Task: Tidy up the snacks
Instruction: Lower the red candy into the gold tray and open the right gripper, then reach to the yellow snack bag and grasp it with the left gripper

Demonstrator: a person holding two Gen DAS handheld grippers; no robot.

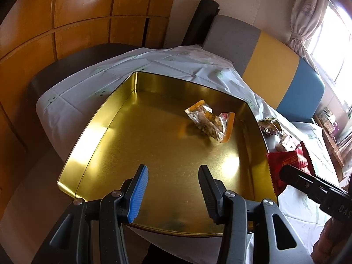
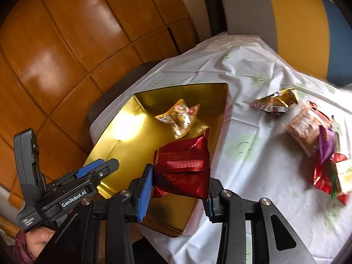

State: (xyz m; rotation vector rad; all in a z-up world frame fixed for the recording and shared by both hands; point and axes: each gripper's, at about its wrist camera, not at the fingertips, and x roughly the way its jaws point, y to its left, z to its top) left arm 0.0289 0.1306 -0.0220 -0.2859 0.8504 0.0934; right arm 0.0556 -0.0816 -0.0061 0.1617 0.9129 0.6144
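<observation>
My right gripper (image 2: pixel 178 189) pinches the red packet (image 2: pixel 183 167) by its sides; it is light, crinkly, slippery foil.

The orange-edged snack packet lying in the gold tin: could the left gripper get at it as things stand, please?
Probably yes. The left gripper is open and empty above the gold tin, and bare tin floor lies between it and the orange-edged snack packet.

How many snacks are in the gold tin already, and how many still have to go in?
Done: one clear snack bag lies in the tin. In hand: the right gripper is shut on a red packet over the tin's edge. The left gripper is open and holds nothing. Left: a gold packet and a pile of snacks on the cloth, too jumbled to count.
</observation>
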